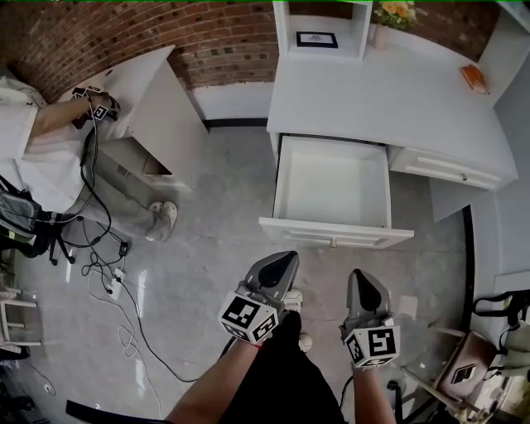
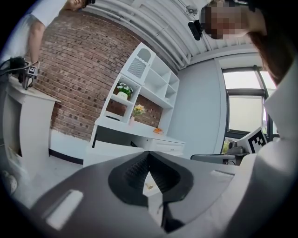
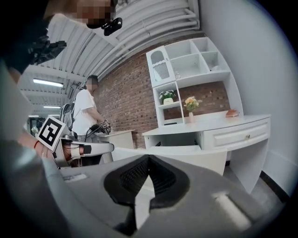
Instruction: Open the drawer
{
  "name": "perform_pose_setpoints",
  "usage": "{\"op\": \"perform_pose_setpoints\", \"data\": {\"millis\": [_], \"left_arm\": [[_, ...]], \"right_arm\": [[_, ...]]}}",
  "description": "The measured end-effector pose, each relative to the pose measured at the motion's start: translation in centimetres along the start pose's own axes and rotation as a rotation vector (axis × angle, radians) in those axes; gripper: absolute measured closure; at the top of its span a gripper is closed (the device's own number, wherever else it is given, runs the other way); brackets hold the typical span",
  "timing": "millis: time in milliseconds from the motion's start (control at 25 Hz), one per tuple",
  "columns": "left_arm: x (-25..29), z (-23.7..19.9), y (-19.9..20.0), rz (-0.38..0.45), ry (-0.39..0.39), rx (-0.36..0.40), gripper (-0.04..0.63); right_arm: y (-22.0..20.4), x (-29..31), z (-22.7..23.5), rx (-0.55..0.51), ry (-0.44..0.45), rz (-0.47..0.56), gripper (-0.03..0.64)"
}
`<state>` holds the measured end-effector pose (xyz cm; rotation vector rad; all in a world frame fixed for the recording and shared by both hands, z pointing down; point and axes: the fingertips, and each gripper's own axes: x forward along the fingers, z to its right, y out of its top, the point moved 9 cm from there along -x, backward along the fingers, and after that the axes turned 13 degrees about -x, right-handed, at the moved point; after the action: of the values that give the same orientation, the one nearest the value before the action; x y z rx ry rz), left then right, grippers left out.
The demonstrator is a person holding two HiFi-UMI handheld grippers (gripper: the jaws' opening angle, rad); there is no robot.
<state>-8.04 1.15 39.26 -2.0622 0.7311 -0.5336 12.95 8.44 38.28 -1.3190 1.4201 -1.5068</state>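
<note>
The white drawer [image 1: 334, 192] of the white desk [image 1: 389, 103] stands pulled far out, its inside bare, its front panel [image 1: 334, 234] with a small knob toward me. Both grippers hang in front of it, clear of the panel. My left gripper [image 1: 286, 261] is shut with nothing in it. My right gripper [image 1: 359, 277] is shut and empty too. In the left gripper view the jaws [image 2: 148, 155] meet at the tip, with the drawer front [image 2: 116, 151] beyond. In the right gripper view the jaws [image 3: 148, 159] are also closed, and the drawer [image 3: 186, 155] lies ahead.
A second, closed drawer [image 1: 447, 168] sits at the desk's right. A shelf unit [image 1: 321, 26] with a flower vase [image 1: 389, 21] stands on the desk. Another person [image 1: 33, 141] works at a white table [image 1: 141, 87] on the left, cables [image 1: 108, 265] trailing over the floor. A chair [image 1: 468, 368] stands at the lower right.
</note>
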Motion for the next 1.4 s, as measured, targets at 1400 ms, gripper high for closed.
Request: {"op": "perform_pose_setpoints", "data": {"millis": [1400], "left_arm": [[-7.2,10.6,11.2,0.044,-0.102,0.076,0.594]], "right_arm": [[15.1,-8.6,-0.3,-0.065,0.004,0.119,0.615]]}}
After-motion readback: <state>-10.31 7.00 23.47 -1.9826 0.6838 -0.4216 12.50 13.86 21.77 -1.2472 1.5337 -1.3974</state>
